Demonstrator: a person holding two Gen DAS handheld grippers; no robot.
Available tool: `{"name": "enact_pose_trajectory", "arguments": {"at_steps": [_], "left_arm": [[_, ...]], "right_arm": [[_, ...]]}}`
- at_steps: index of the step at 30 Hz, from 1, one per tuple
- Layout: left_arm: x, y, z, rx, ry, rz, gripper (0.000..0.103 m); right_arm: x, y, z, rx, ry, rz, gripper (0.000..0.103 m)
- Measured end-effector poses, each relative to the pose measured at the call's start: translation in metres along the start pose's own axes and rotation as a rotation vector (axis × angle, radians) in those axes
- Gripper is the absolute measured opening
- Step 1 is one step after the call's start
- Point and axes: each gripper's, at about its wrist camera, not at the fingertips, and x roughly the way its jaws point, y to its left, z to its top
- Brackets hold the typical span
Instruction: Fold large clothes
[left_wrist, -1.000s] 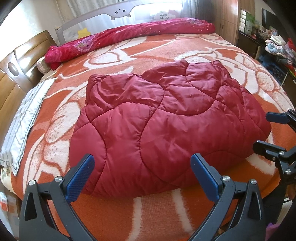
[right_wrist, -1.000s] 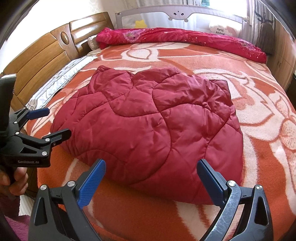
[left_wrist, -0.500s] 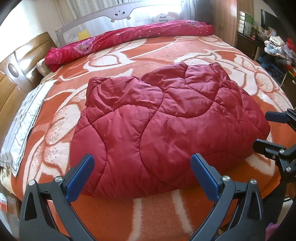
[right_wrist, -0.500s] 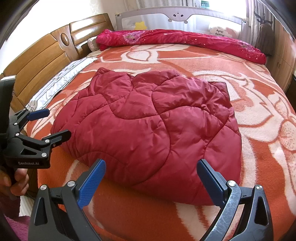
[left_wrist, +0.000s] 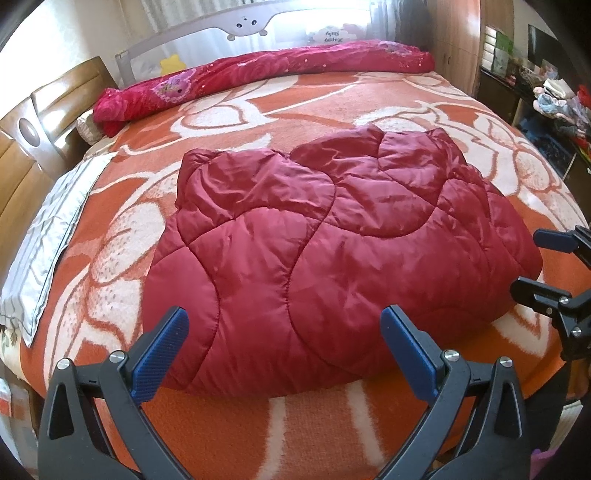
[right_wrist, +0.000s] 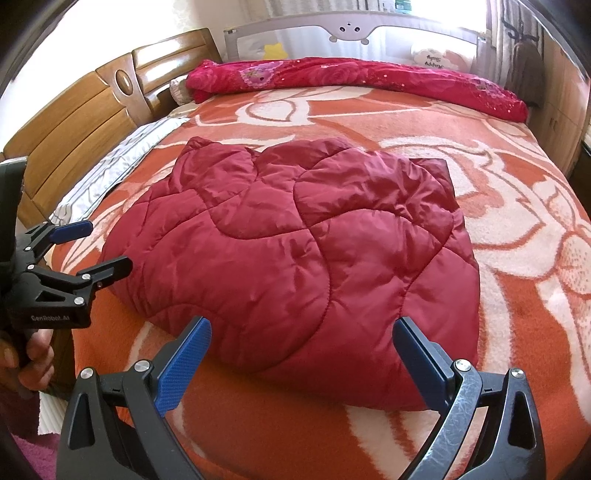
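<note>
Now the dark red quilted jacket (left_wrist: 332, 266) lies folded into a thick bundle near the middle of the bed, on an orange blanket (left_wrist: 258, 435) with large white flower shapes. Its curved stitching lines run over the top surface, and its near edge is rounded and puffy.

From the left wrist view, the left gripper (left_wrist: 284, 354) is at 6 o'clock, its two blue pads wide apart, with nothing between them; it is just before the near edge of the jacket and I cannot tell if it touches it. At 3 o'clock the right gripper (left_wrist: 532, 258) shows from the side, its fingers also spread and empty, just beside the right corner of the bundle.

From the right wrist view, the right gripper (right_wrist: 303, 350) is at 6 o'clock, wide open, holding nothing. The left gripper (right_wrist: 99, 245) is at 9 o'clock, open, close to the left edge of the jacket, and a hand (right_wrist: 26, 362) grips its handle at 8 o'clock.

At 12 o'clock a long pink flowered quilt (right_wrist: 351, 79) lies rolled along the far side of the bed, before a grey bed rail (right_wrist: 351, 26). A wooden headboard (right_wrist: 92, 110) stands at 10 o'clock, with a pale pillowcase (right_wrist: 122, 162) just beside it.
</note>
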Motion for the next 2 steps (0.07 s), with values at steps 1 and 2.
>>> {"name": "enact_pose_trajectory", "arguments": {"at_steps": [1,2], "left_arm": [[-0.0001,-0.0003,0.0001,0.002,-0.002,0.005,0.103],[0.0003,-0.0003,0.0,0.001,-0.001,0.005,0.103]], "right_arm": [[0.0008,-0.0006,0.0002,0.002,0.002,0.002,0.1],[0.0017,-0.0012,0.0004,0.004,0.005,0.004,0.1]]}}
